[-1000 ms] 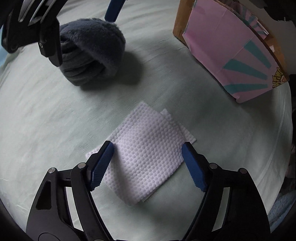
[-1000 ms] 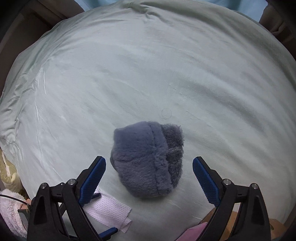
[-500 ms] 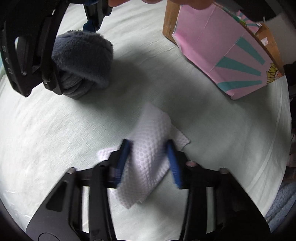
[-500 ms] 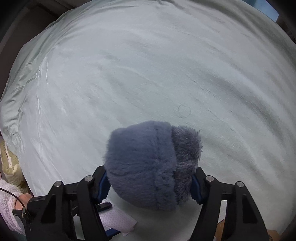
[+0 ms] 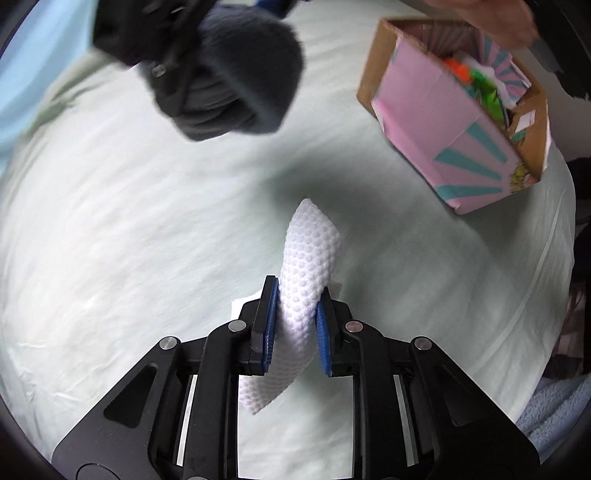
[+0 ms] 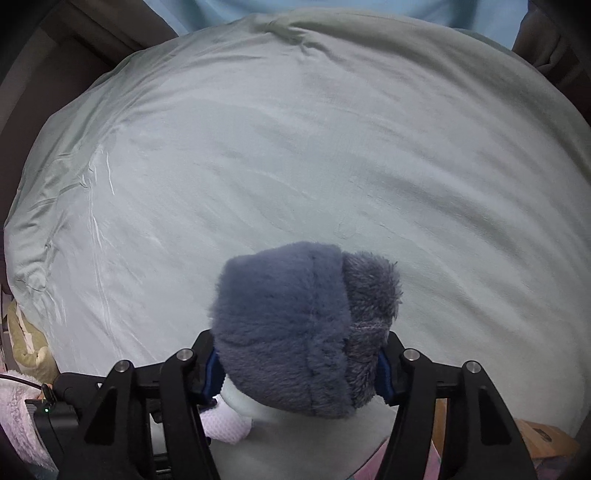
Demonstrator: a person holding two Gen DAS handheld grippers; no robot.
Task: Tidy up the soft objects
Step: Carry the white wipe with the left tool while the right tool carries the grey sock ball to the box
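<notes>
My left gripper is shut on a white dotted cloth, which is pinched into a fold and hangs off the pale green bed sheet. My right gripper is shut on a grey-blue fluffy hat and holds it above the sheet. In the left wrist view the hat and the right gripper appear blurred at the top left. The white cloth shows at the bottom left of the right wrist view.
A pink and teal cardboard box stands open at the upper right, with colourful items inside. A hand is above it. A light blue towel lies at the lower right bed edge. A pink fluffy item sits lower left.
Both grippers closed from open: the left on the white cloth, the right on the fluffy hat. Both then rose, lifting cloth and hat off the sheet.
</notes>
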